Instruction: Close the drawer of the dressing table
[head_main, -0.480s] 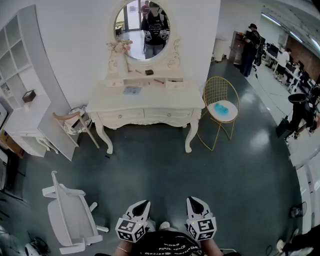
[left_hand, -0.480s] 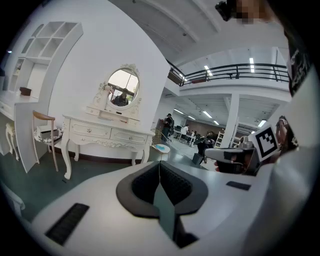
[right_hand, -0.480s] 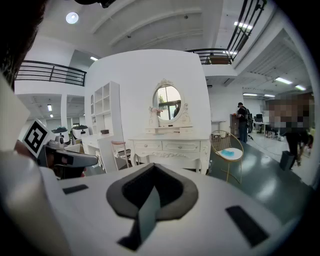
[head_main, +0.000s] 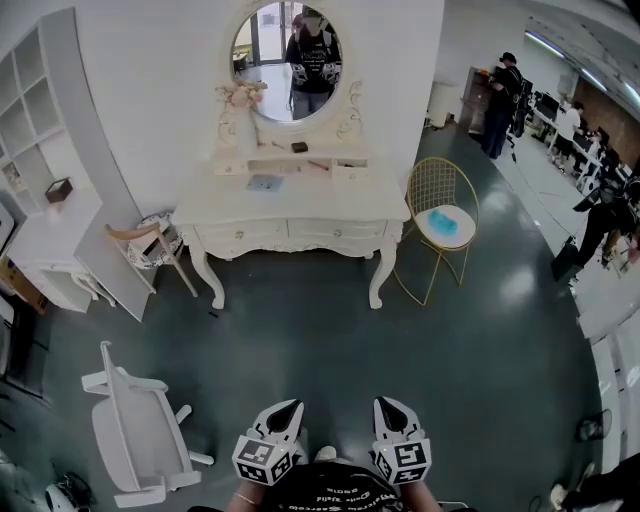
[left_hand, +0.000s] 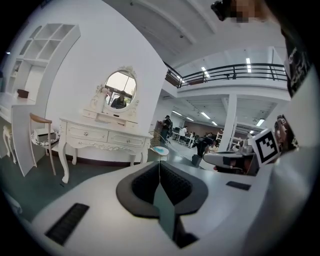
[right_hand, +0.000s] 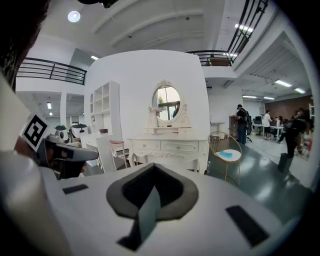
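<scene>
The white dressing table (head_main: 300, 208) stood well ahead, both front drawers (head_main: 240, 233) appearing flush. My left gripper (head_main: 289, 407) and right gripper (head_main: 386, 404) were fully closed, holding nothing.

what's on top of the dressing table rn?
Visible: oval mirror, flowers, a small dark item on the raised shelf, a flat grey-blue thing on the tabletop. Inside of the drawers can't be seen.

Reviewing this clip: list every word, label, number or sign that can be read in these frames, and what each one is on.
No text can be read with certainty.
White print on the person's black shirt: lettering, too blurred to read.
Square black-and-white markers on the left hand-held gripper and right hand-held gripper: patterns only, no letters or numbers.
</scene>
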